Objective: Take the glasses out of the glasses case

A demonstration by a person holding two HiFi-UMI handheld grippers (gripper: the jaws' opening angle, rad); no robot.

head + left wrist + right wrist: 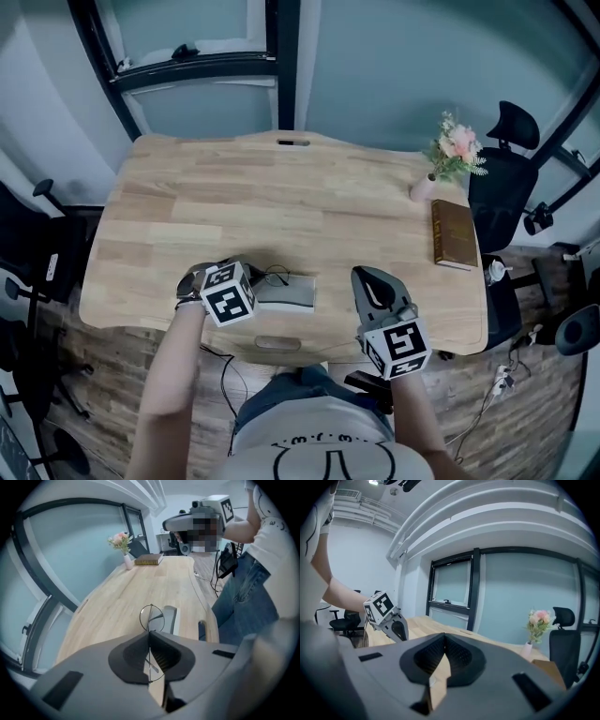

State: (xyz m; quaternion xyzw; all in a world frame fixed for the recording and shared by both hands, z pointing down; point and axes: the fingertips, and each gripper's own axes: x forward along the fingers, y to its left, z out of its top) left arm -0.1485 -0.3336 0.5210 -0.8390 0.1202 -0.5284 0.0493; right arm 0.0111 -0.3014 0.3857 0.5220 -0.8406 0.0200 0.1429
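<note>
Fingers [251,278] of the left gripper [242,281], in the head view, sit low over the near edge of the table [281,159]. They point toward the glasses case [286,292], which lies flat just beside them. The long side of the glasses case runs left to right. The right gripper [370,281] hangs on the other side of the case, a little apart. A book [454,234] and some flowers [457,150] are far off at the right end.

In the left gripper view, the fingers are squeezed tight on the thin wire glasses [151,617]. The glasses stand up and down. One round lens pokes out past the tips and the rest hangs behind them. The open case [169,619] lies just past the tips and lower down. So I think the glasses are out, and the left hand is the one to carry them away.

In the right gripper view, those fingers [461,656] are pressed together with nothing between them. The left gripper [396,626] shows off to the left.

I can read no words anywhere. I only see black and white squares on the cubes.
</note>
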